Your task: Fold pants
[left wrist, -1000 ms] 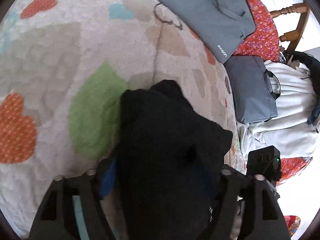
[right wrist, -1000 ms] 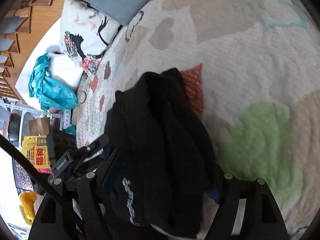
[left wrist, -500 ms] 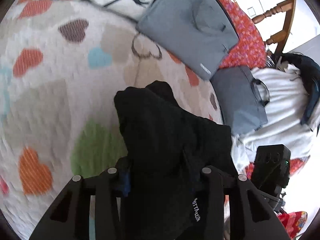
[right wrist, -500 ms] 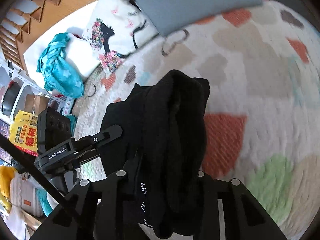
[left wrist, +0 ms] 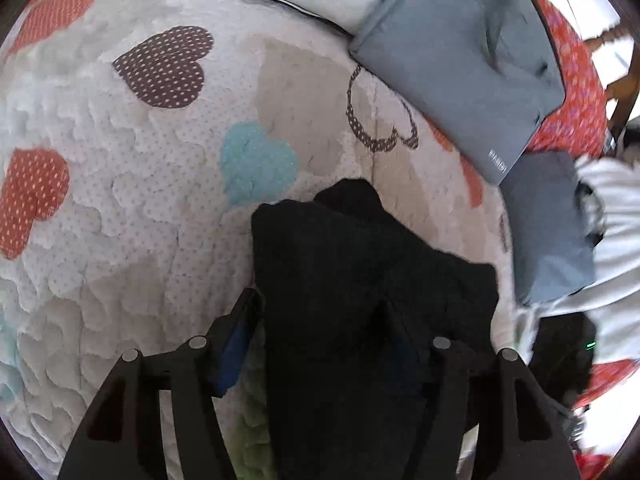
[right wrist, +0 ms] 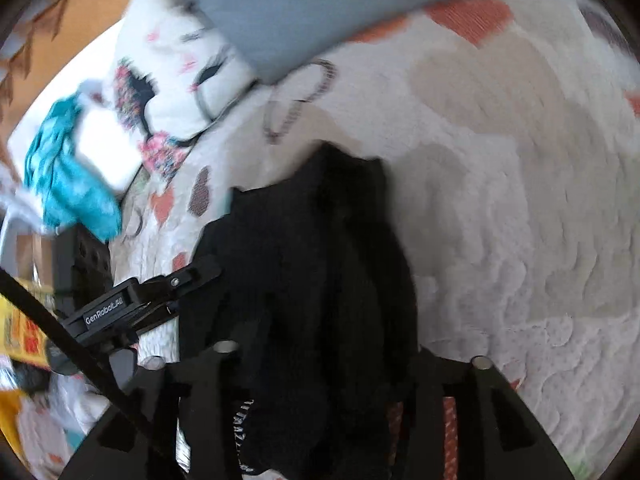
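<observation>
Over the heart quilt [left wrist: 120, 184], both grippers hold black pants [left wrist: 360, 280]; right view shows white lettering.

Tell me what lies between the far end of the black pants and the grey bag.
In the left wrist view, only bare quilt with a brown dotted heart outline lies between the black pants and the grey bag.
</observation>
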A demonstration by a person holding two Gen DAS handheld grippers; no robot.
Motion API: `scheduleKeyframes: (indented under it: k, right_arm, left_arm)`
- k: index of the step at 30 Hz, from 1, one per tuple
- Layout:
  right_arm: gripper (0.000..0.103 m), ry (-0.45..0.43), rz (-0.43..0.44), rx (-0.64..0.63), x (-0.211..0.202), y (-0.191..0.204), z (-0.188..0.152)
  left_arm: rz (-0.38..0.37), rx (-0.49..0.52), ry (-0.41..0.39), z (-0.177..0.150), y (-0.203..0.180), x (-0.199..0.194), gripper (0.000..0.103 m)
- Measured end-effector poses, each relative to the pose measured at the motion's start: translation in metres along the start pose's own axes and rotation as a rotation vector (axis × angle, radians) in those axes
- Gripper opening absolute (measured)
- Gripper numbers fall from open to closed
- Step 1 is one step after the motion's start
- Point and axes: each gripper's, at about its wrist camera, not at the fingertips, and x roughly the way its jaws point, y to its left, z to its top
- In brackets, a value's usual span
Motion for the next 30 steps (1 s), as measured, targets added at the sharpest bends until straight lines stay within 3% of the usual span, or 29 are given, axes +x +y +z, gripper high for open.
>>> scheduleKeyframes:
  k: [3, 7, 11, 16, 19, 23, 24, 30]
  right_arm:
    - [0.05, -0.008, 0.004, 0.016, -0.012, -0.001, 0.0]
    - [0.055, -0.141, -0.047, 0.002, -0.056, 0.004, 0.005]
    - [0.055, -0.199, 0.041, 0.024, -0.078, 0.015, 0.017]
    - [0.055, -0.114, 0.135, 0.02, -0.049, 0.028, 0.022]
    - [0.053, -0.071, 0.052, 0.051, -0.019, 0.015, 0.026]
    - [0.052, -0.098, 0.048, 0.055, -0.013, 0.006, 0.031]
    - [0.052, -0.103, 0.014, 0.04, -0.012, 0.007, 0.032]
    - [0.052, -0.109, -0.005, -0.005, -0.004, 0.008, 0.036]
  left_arm:
    - [-0.018, 0.01, -0.037, -0.003, 0.001, -0.027, 0.062]
    - [-0.014, 0.035, -0.088, -0.021, -0.005, -0.062, 0.062]
    - [-0.022, 0.123, -0.118, -0.061, -0.031, -0.079, 0.062]
    - [-0.038, 0.164, -0.085, -0.098, -0.044, -0.056, 0.062]
    - [-0.006, 0.165, -0.079, -0.106, -0.042, -0.036, 0.062]
    - [-0.017, 0.188, -0.095, -0.105, -0.042, -0.031, 0.072]
    - [-0.013, 0.19, -0.097, -0.104, -0.041, -0.029, 0.072]
    - [-0.025, 0.171, -0.105, -0.102, -0.038, -0.022, 0.073]
